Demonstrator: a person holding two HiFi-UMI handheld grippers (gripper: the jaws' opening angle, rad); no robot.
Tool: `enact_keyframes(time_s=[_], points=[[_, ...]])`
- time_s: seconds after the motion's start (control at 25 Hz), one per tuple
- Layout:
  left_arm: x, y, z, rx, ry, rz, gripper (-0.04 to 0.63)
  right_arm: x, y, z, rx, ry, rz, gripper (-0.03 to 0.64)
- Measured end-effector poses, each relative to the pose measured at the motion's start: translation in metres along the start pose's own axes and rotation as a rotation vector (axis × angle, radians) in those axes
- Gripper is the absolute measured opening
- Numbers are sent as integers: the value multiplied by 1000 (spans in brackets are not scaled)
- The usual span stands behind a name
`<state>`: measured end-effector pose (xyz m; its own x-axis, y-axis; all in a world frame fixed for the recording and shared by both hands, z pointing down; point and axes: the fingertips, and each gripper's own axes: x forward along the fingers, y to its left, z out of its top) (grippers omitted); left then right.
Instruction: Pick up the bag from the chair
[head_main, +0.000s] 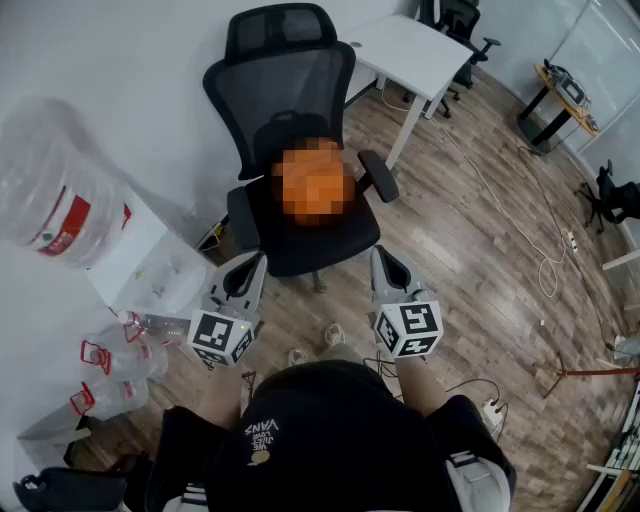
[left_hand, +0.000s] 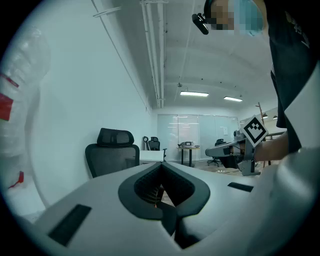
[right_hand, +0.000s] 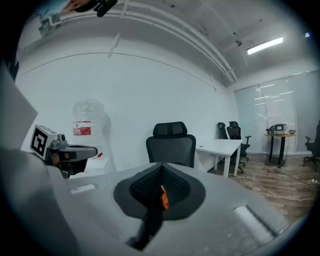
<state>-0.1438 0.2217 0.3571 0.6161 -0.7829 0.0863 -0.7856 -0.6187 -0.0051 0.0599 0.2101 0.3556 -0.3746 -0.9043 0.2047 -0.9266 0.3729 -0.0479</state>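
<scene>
Bag (head_main: 312, 185): orange, on the black chair's (head_main: 290, 90) seat, between both armrests.
Left hand-held gripper (head_main: 255, 260): jaws together, empty, near the seat's front.
Right hand-held gripper (head_main: 381, 256): likewise closed, empty.
Around: water jug (head_main: 60, 190) left; white desk (head_main: 410, 45) behind.

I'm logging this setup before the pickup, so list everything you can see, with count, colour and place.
office chair: one, black, centre
bag: one, orange, on the chair's seat, blurred over
desk: one, white, behind the chair to the right
water jug: one, clear with a red label, far left
smaller jugs: at least two, clear with red handles, low at left
cable: one, white, across the wooden floor at right
left claw: grey, shut, empty, short of the seat
right claw: grey, shut, empty, short of the seat
</scene>
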Motion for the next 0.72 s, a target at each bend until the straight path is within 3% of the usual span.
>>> enact_keyframes(time_s=[0.72], points=[[41,8,-4,2,3,-6,6,28,-27,2,22,-27,10,-2]])
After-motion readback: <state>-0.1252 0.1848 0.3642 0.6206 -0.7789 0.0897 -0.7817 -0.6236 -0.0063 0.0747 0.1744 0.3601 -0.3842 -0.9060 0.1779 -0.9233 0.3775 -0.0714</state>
